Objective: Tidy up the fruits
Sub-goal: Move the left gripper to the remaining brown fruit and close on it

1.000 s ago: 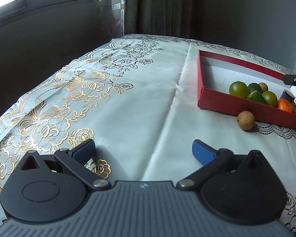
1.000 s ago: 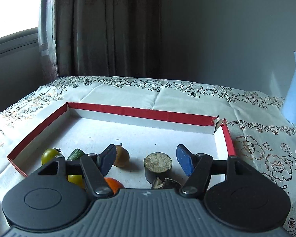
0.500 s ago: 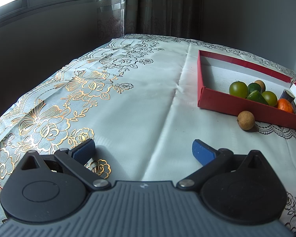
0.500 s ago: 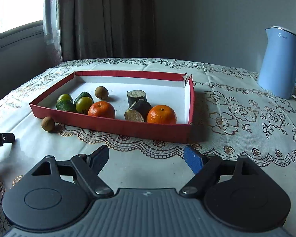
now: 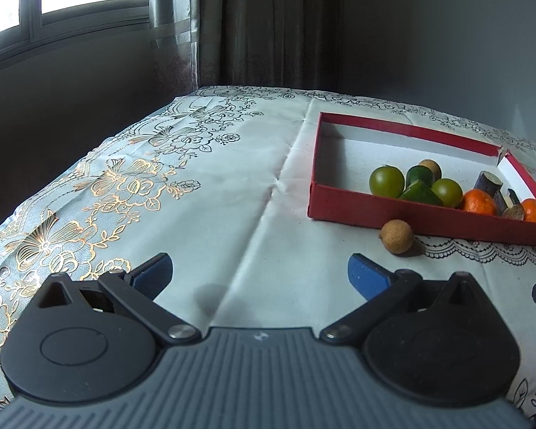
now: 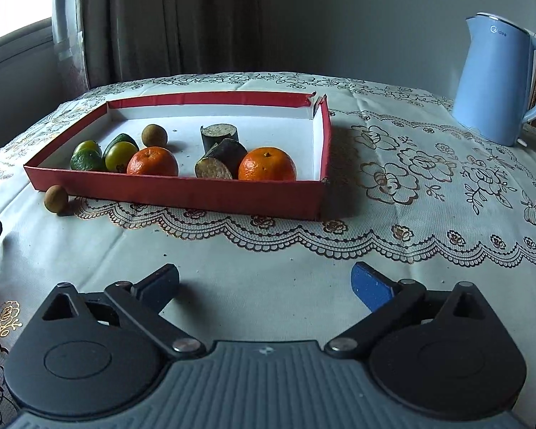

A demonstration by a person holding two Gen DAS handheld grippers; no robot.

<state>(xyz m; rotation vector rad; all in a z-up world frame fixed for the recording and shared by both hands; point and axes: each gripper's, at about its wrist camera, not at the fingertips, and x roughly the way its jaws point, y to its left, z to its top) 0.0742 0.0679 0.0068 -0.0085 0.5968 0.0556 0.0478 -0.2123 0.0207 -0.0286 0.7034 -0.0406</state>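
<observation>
Fruits lay in the shallow red cardboard tray (image 6: 182,196), whose long axis ran left to right across the right wrist view. One small round brown fruit (image 6: 56,197) sat outside, touching the tray's near left corner. Right gripper (image 6: 264,284) had just been opening, nothing between its jaws. Left gripper (image 5: 259,275) stood apart, empty.

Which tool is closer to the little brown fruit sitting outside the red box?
Left. The left tool sits just in front of the longan. The right tool is farther back, off to the longan's right.
</observation>
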